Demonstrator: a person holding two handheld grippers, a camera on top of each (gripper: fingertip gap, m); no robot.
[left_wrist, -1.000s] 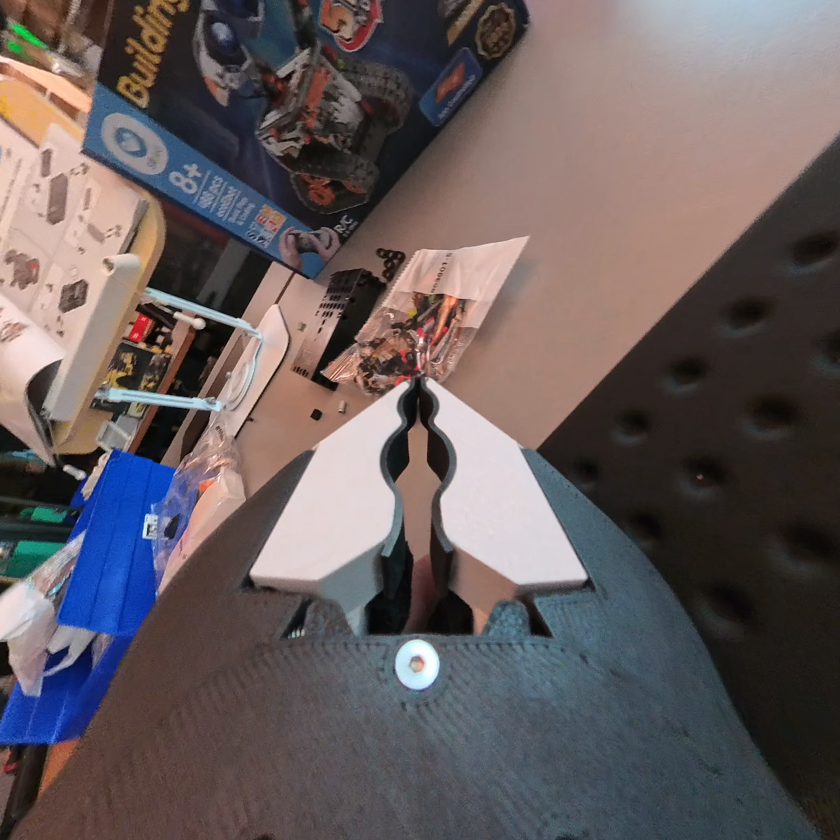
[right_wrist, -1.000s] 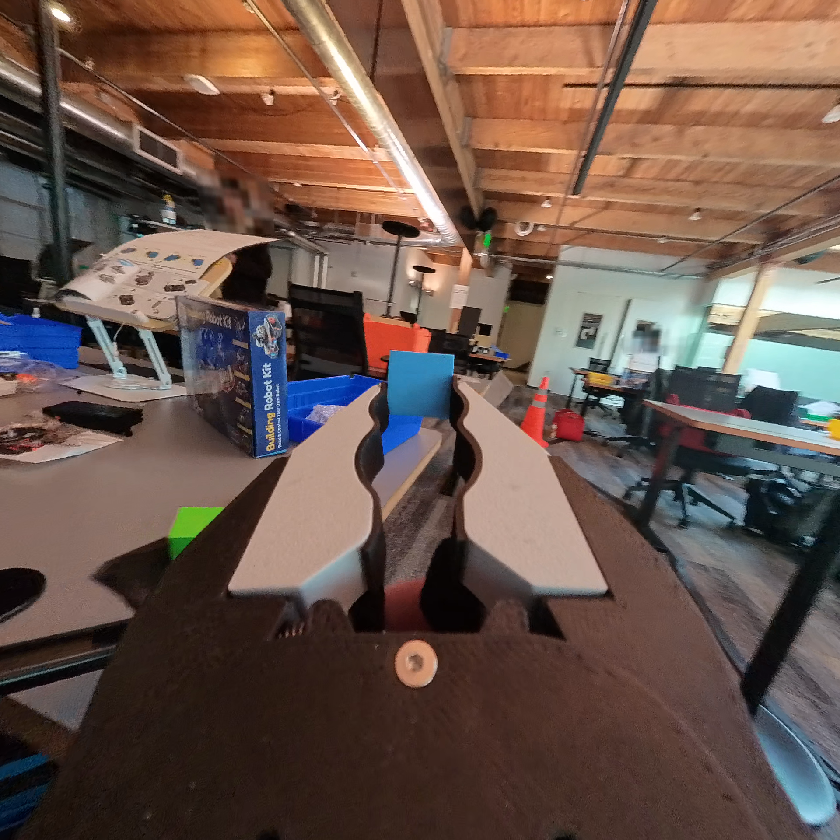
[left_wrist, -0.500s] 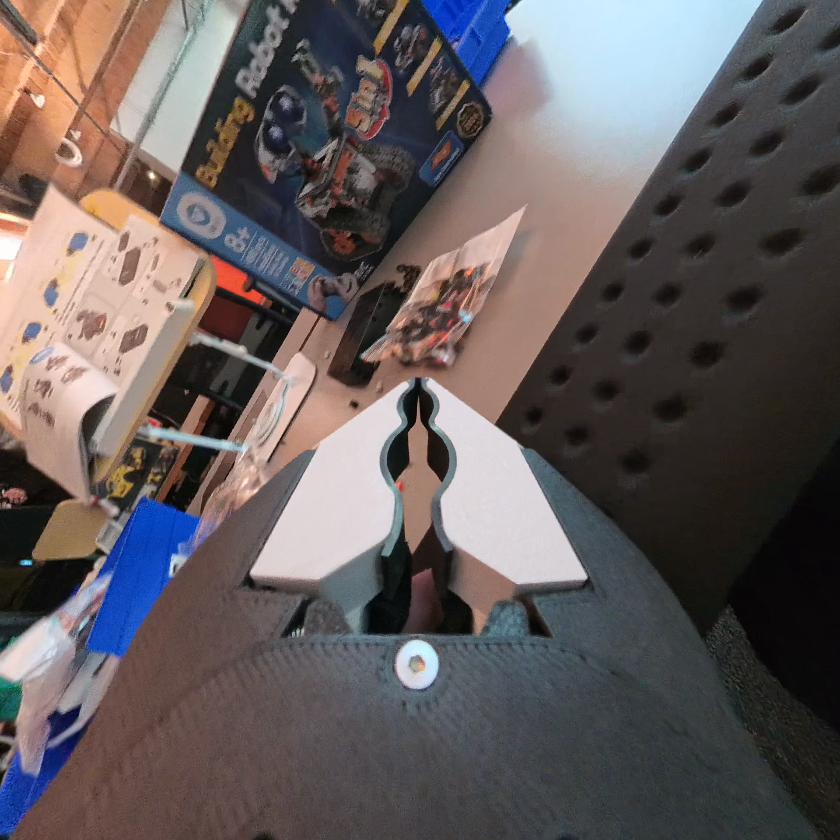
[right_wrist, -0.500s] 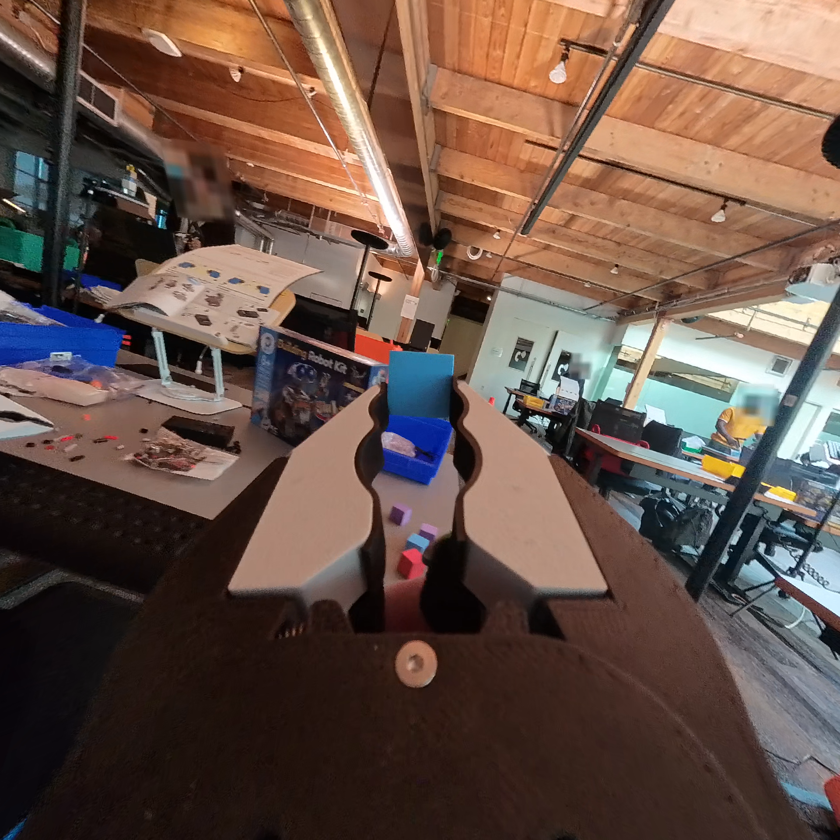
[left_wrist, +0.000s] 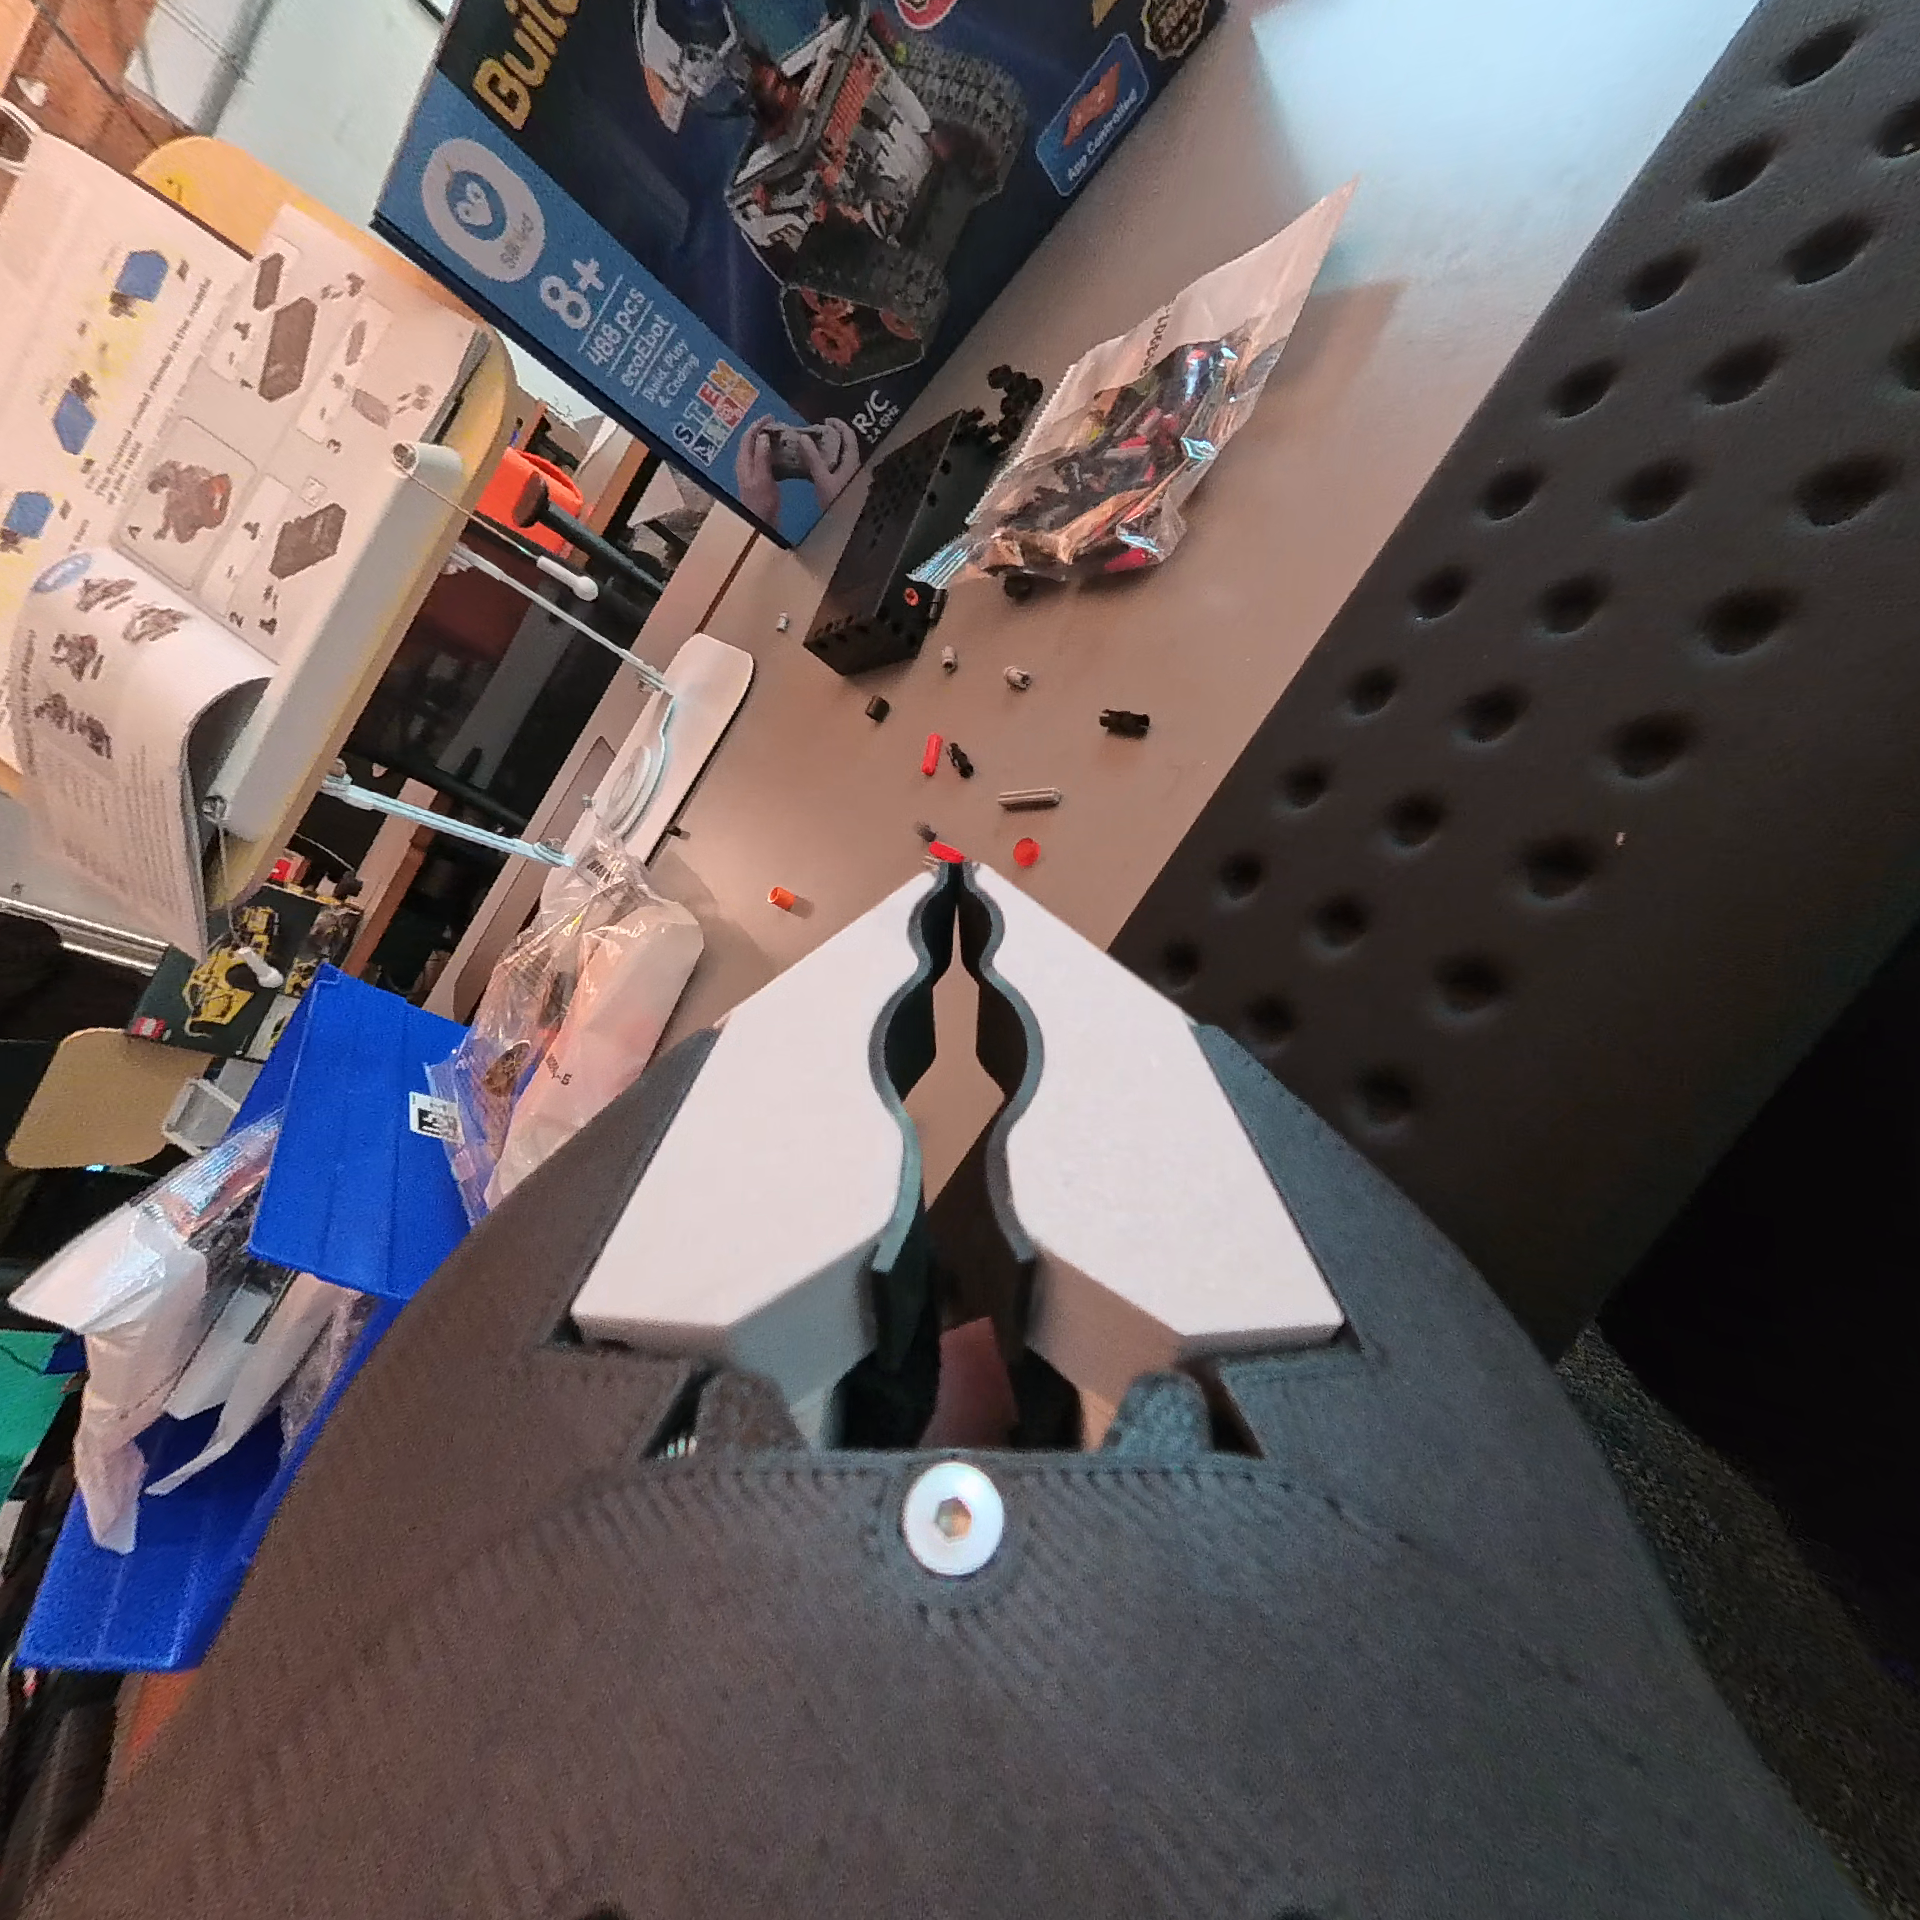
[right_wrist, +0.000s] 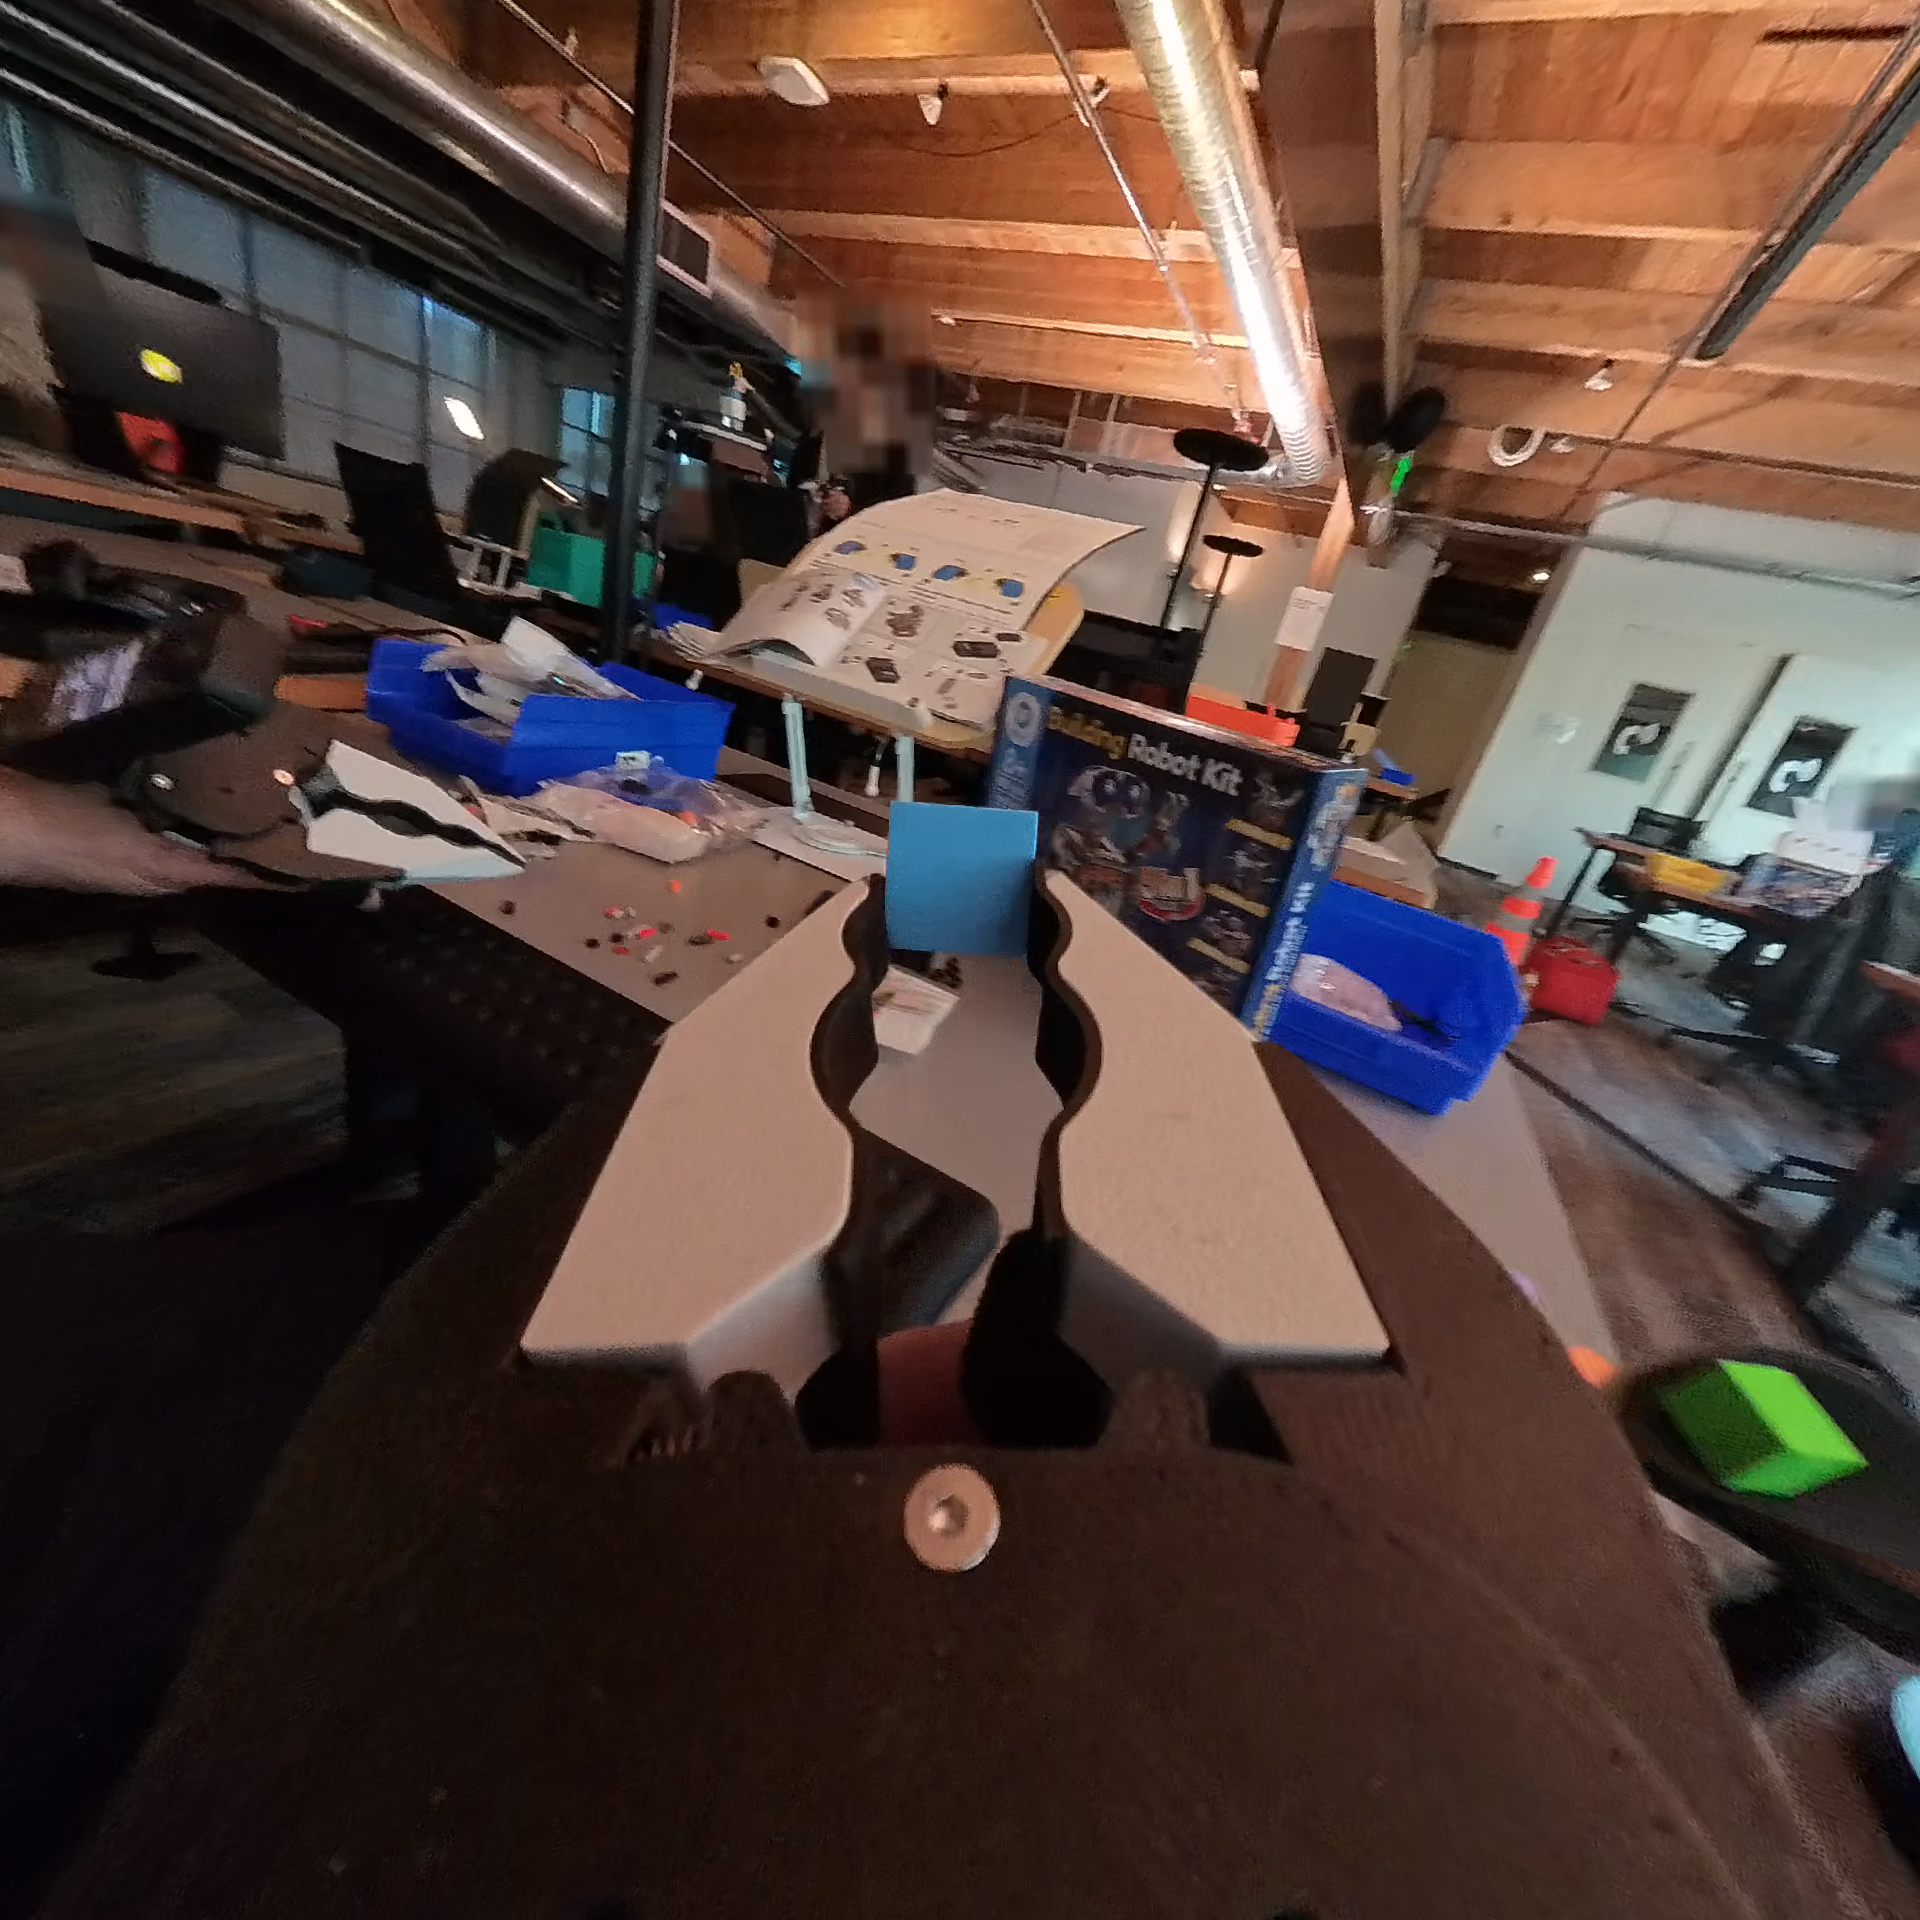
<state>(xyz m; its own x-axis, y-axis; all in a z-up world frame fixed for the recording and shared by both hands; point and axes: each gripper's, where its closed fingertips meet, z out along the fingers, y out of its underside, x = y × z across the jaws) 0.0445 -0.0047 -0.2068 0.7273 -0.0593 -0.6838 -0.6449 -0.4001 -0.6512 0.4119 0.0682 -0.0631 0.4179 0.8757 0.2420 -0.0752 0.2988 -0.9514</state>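
Left gripper (left_wrist: 954, 883): drawn back along the table (left_wrist: 1195, 582); loose small parts (left_wrist: 1023, 798) on it, hidden earlier, now lie just ahead of its tips. Parts bag (left_wrist: 1122, 488) sits farther off than before.

Right gripper (right_wrist: 958, 891): swung leftward; view now takes in the left gripper (right_wrist: 416, 831) low at far left, and a green block (right_wrist: 1756, 1439) at lower right. Kit box (right_wrist: 1164, 831) now right of its tips.

Bold print covers the dark-blue cardboard kit box (left_wrist: 790, 208); smaller print stands on the open white instruction booklet (left_wrist: 187, 416), the clear plastic parts bag (left_wrist: 1195, 416) and a small white sticker (left_wrist: 436, 1117) on the blue plastic bin (left_wrist: 353, 1195).
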